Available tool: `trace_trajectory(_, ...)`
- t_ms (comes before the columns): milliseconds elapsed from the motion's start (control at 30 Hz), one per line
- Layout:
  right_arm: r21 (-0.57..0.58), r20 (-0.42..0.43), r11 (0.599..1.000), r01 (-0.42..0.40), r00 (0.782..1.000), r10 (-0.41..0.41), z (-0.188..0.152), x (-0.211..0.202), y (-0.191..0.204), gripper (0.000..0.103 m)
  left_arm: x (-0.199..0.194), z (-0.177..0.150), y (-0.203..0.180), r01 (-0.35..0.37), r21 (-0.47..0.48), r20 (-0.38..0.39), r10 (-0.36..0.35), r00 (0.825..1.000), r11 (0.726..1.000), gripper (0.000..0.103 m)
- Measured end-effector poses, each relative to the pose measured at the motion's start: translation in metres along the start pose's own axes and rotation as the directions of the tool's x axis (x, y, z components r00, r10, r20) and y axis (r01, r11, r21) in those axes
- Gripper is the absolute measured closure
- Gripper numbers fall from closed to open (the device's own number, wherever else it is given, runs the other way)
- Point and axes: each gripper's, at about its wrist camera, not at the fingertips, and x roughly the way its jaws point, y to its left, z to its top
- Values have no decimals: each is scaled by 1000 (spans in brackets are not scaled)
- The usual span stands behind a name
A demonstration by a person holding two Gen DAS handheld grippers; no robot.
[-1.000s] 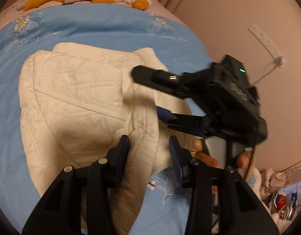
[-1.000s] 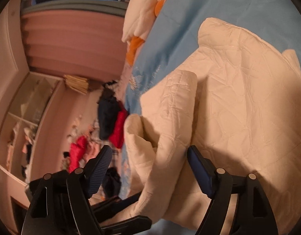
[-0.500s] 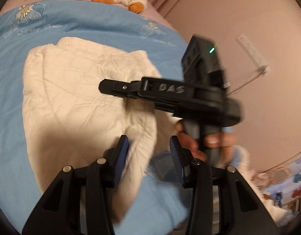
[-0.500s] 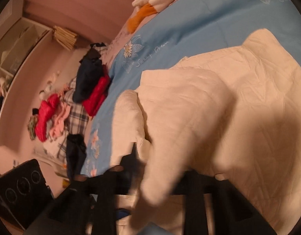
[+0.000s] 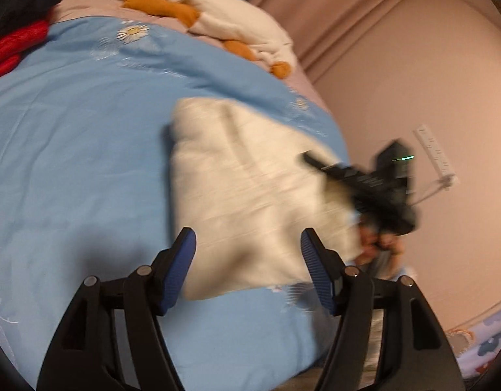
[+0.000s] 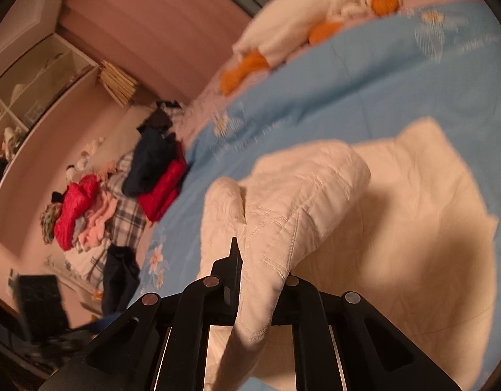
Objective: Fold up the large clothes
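A cream quilted jacket lies on the blue bedspread. My left gripper is open and empty, above the jacket's near edge. My right gripper is shut on a fold of the cream jacket and holds it raised above the rest of the garment. In the left wrist view the right gripper shows blurred at the jacket's right edge, by the side of the bed.
A white and orange plush toy lies at the head of the bed. A pile of red, dark and plaid clothes lies beyond the bed. A pink wall with a power strip is on the right.
My left gripper opened, let go of the jacket and pulled back to the left. My right gripper closed on a jacket fold and lifted it.
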Motion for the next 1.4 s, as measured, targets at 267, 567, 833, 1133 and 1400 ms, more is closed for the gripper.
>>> trace_trajectory(267,4,63,999,53,997,-53,11,-21,-21,95,49,2,1,-34,55,-23,36,999,998,37)
trace_trajectory(567,78,137,997,30,990,-40,15,-52,-62,95,96,13,-32,26,166,-68,-15,998,986,36)
trace_trajectory(833,166,111,984,68,990,-88,4,-58,-116,95,144,16,-57,-20,276,-154,65,986,961,35)
trace_trajectory(1133,313,85,949,34,994,-64,-15,-60,-146,82,176,10,-60,-112,370,-203,198,959,922,34)
trace_trajectory(1400,88,195,985,151,967,-165,-21,-125,-69,77,176,13,-49,-113,330,-202,187,961,937,33)
